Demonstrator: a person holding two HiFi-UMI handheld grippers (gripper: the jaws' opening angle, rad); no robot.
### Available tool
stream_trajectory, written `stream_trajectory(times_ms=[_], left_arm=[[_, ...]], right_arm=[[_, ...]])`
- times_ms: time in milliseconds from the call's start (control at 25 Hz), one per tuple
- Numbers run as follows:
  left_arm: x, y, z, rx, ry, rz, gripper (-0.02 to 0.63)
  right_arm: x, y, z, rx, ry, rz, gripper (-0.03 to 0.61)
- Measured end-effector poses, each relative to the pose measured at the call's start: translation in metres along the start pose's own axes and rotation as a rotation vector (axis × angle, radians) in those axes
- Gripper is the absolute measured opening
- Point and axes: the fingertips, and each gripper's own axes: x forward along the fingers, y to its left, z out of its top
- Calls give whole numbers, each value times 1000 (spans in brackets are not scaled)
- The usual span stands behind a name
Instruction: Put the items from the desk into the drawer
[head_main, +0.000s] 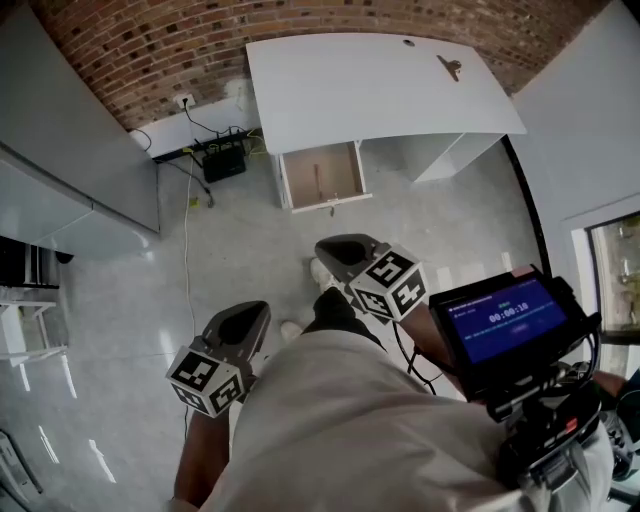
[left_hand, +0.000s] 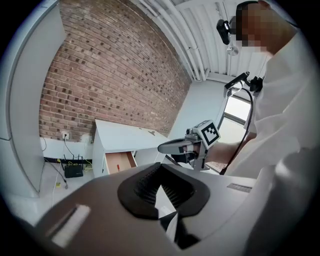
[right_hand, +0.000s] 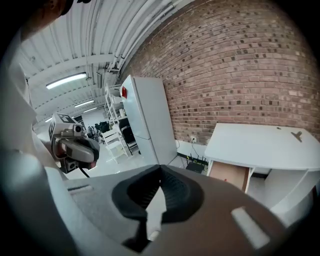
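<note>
Grippers empty, well apart from the desk

Both tools sit close to the person's body, low in the head view. The left gripper (head_main: 247, 312) has its jaws drawn together: in the left gripper view its ribbed black pads (left_hand: 145, 186) meet at the tips, with nothing between them. The right gripper (head_main: 333, 250) is in the same state, its pads (right_hand: 176, 192) pressed together at the tips and holding nothing. The two grippers are held side by side, the right one a little further forward.

The white desk (head_main: 380, 85) stands against the brick wall (head_main: 180, 40), well apart from both grippers across open floor (head_main: 440, 230). A small dark item (head_main: 450, 67) lies on the desktop near its right edge. The drawer (head_main: 322, 173) under the desk's left part is pulled open, and a small red item (left_hand: 118, 166) lies inside it, too small to identify.

A black router (head_main: 224, 160) sits on the floor to the left of the desk, with cables running to the wall. A lit blue screen (head_main: 505, 320) is mounted at the person's chest. A tall white cabinet (right_hand: 145, 120) stands beside the brick wall in the right gripper view.
</note>
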Motion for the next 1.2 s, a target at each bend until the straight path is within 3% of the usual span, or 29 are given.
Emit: stream_trajectory(times_ms=[1200], left_arm=[[3,0,-3,-8,6,-7,8]], right_arm=[[1,35,12,-129,0,65,2]])
